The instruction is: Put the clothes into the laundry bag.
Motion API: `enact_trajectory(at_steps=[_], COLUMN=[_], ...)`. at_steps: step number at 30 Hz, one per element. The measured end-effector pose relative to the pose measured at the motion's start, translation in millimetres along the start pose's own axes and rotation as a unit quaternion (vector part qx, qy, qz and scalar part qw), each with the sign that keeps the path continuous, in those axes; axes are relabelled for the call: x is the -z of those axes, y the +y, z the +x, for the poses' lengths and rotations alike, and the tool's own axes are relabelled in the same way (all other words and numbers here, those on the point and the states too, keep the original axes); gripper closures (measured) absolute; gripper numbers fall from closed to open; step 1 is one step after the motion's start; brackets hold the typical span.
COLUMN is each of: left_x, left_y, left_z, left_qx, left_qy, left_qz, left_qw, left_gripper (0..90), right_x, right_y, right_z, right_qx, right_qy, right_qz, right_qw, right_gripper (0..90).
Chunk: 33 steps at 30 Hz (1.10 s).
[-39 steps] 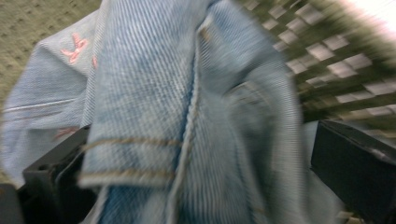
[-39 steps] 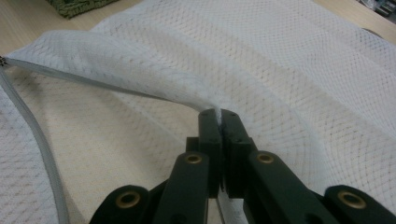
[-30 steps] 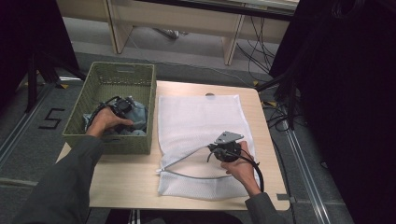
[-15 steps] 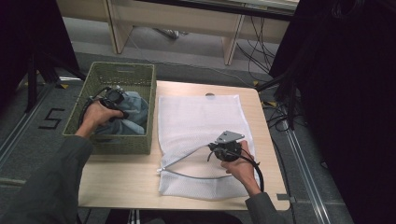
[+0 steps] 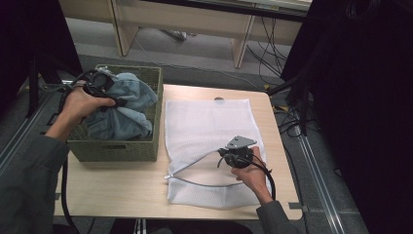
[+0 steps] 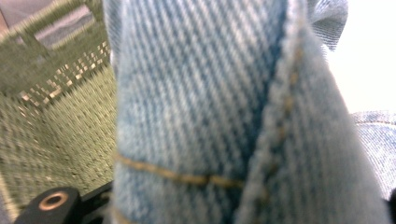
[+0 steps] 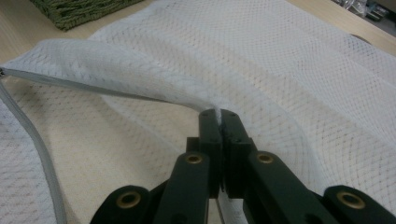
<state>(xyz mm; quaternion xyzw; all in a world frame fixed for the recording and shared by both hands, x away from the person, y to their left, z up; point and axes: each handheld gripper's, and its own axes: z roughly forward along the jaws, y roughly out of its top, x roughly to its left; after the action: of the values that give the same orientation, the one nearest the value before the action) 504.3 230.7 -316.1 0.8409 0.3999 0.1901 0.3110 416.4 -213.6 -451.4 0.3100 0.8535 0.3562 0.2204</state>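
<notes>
A white mesh laundry bag (image 5: 209,126) lies flat on the table, its zipped mouth (image 5: 195,168) held open near the front. My right gripper (image 5: 225,155) is shut on the upper lip of that opening (image 7: 140,77), lifting it off the lower layer. Light blue denim jeans (image 5: 124,105) rise out of the green woven basket (image 5: 117,146) at the left. My left gripper (image 5: 114,97) is shut on the jeans (image 6: 210,112) and holds them above the basket's rim; the denim covers its jaws in the left gripper view.
The wooden table (image 5: 112,190) has bare surface in front of the basket and bag. A cable (image 5: 265,173) trails from the right gripper. Desk legs and cables stand on the floor behind the table. Dark curtains hang at the right.
My left gripper has risen from inside the basket, pulling the jeans up and out above the rim. The right gripper has held still on the bag's lip.
</notes>
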Motion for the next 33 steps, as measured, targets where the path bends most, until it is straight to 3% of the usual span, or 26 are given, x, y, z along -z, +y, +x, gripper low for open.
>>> enact_trajectory(at_steps=[1,3,6,7,8,10,11,12,15,16,17,19,23,26,27,28,29,30,31,32,33], left_x=[13.0,18.5,35.9,46.7,46.7,65.6,65.6,80.0,103.0,103.0,118.1,131.2,145.7,146.9,145.3,141.1,141.1,138.2,130.4,130.4,127.0], left_y=[4.1,5.6,9.7,11.7,11.7,15.6,15.6,18.8,24.9,24.9,29.4,34.3,38.7,37.9,36.5,32.7,32.7,30.2,23.9,23.9,21.7], left_z=[-5.3,-8.9,-19.6,-27.5,-27.5,-39.5,-39.5,-48.0,-60.9,-60.9,-67.6,-74.0,-91.8,-102.3,-109.0,-120.6,-120.6,-126.8,-140.4,-140.4,-145.0], left_qx=[-0.007,-0.005,-0.019,-0.031,-0.031,-0.047,-0.047,-0.055,-0.076,-0.076,-0.075,-0.081,-0.087,-0.102,-0.103,-0.108,-0.108,-0.110,-0.114,-0.114,-0.117], left_qy=[-0.010,-0.013,-0.024,-0.037,-0.037,-0.052,-0.052,-0.059,-0.069,-0.069,-0.085,-0.100,-0.126,-0.141,-0.149,-0.167,-0.167,-0.177,-0.200,-0.200,-0.207], left_qz=[-0.007,-0.015,-0.027,-0.035,-0.035,-0.052,-0.052,-0.066,-0.085,-0.085,-0.104,-0.112,-0.129,-0.125,-0.129,-0.127,-0.127,-0.129,-0.126,-0.126,-0.126], left_qw=[0.9999,0.9998,0.9992,0.9982,0.9982,0.9962,0.9962,0.9946,0.9911,0.9911,0.9882,0.9852,0.9796,0.9767,0.9750,0.9718,0.9718,0.9696,0.9649,0.9649,0.9630], left_gripper=[57.3,57.2,57.3,57.3,57.3,57.3,57.3,57.4,57.5,57.6,57.6,57.7,57.6,57.6,57.5,57.6,57.5,57.5,57.5,57.5,57.5], right_x=[-0.1,0.1,1.2,1.4,1.4,2.5,2.5,3.4,3.3,3.3,4.3,4.9,5.7,5.9,5.6,6.3,5.5,5.5,6.6,6.6,5.5], right_y=[0.3,0.2,0.6,0.8,0.8,1.2,1.2,1.8,1.9,1.9,3.0,3.6,4.5,4.5,4.8,5.0,4.7,4.7,5.2,5.2,4.9], right_z=[-0.7,-0.7,0.0,-1.0,-1.0,-1.2,-1.2,-1.5,-1.2,-1.2,-1.3,-1.5,-2.4,-2.9,-3.0,-3.5,-3.0,-3.0,-3.5,-3.5,-3.7], right_qx=[0.004,0.004,-0.001,-0.001,-0.001,-0.001,-0.001,-0.002,-0.003,-0.003,-0.004,-0.004,-0.005,-0.006,-0.010,-0.010,-0.011,-0.011,-0.010,-0.010,-0.009], right_qy=[0.001,-0.001,-0.004,-0.005,-0.005,-0.006,-0.006,-0.006,-0.010,-0.010,-0.010,-0.011,-0.011,-0.011,-0.010,-0.007,-0.010,-0.010,-0.007,-0.007,-0.012], right_qz=[-0.003,-0.003,-0.007,-0.008,-0.008,-0.008,-0.008,-0.006,-0.014,-0.014,-0.014,-0.015,-0.018,-0.018,-0.021,-0.017,-0.021,-0.021,-0.018,-0.018,-0.027], right_qw=[1.0000,1.0000,1.0000,1.0000,1.0000,0.9999,0.9999,1.0000,0.9999,0.9999,0.9998,0.9998,0.9998,0.9998,0.9997,0.9998,0.9997,0.9997,0.9998,0.9998,0.9995], right_gripper=[89.7,89.7,89.8,89.8,89.8,89.9,89.9,89.9,89.9,89.9,89.9,89.9,89.9,89.9,89.9,89.9,89.9,89.9,89.9,89.9,89.9])
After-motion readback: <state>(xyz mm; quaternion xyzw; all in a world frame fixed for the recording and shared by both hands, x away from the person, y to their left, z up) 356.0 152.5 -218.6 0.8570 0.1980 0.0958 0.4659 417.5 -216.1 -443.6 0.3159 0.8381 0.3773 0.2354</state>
